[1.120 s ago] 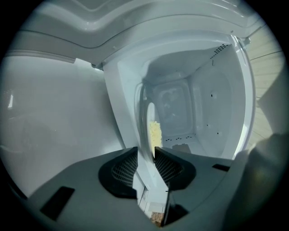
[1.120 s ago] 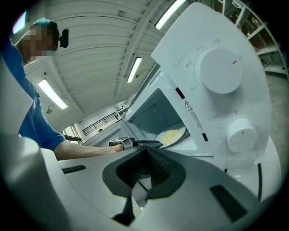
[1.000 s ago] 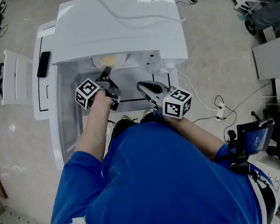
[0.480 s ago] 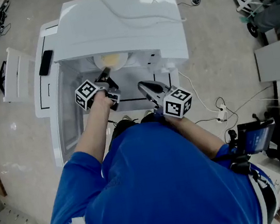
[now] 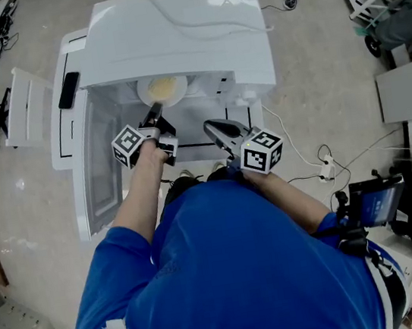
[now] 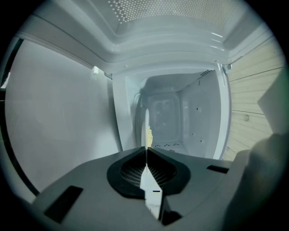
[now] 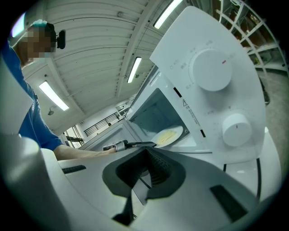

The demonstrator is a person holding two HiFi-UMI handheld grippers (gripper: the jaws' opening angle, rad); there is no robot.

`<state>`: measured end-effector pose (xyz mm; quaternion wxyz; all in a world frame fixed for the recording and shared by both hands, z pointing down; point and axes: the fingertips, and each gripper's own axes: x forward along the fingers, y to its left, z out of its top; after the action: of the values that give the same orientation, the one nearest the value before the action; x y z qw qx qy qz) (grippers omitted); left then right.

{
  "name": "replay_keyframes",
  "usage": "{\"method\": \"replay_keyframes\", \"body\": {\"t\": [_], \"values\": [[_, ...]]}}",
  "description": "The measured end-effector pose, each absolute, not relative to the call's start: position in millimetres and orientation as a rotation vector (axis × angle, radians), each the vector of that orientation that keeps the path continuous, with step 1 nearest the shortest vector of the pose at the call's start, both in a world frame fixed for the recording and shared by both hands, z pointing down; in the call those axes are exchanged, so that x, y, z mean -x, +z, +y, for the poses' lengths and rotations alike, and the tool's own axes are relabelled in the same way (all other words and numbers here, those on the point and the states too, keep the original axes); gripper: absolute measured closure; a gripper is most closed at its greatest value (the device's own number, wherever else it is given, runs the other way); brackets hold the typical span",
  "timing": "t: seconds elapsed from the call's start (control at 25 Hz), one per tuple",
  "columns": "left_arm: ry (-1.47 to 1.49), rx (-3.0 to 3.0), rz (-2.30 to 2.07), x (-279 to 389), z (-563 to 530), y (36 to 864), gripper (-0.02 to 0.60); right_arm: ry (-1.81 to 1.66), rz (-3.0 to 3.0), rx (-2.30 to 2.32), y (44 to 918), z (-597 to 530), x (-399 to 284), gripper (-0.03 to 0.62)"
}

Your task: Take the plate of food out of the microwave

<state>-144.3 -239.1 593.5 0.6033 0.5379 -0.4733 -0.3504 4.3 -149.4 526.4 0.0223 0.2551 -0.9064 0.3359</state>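
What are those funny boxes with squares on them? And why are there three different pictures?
A person in a blue shirt holds a pinching tool, called a gripper, in each hand. The boxes with squares are part of those tools. One picture comes from a camera on the person's head, looking down. The other two come from cameras riding on the grippers, looking along their jaws. In front stands a white microwave with its door open. Inside is a plate of yellow food. The left gripper is pinching the plate's rim between its jaws. The right gripper is outside the microwave, jaws together, holding nothing.
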Motion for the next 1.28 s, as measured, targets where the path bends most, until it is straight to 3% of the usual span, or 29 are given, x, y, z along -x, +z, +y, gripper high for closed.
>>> {"method": "replay_keyframes", "body": {"t": [1.28], "values": [[-1.098,-1.276,-1.089,138,-134,543,0.561,1.139,-2.803,-0.699,538,-129,-41,0.602]]}}
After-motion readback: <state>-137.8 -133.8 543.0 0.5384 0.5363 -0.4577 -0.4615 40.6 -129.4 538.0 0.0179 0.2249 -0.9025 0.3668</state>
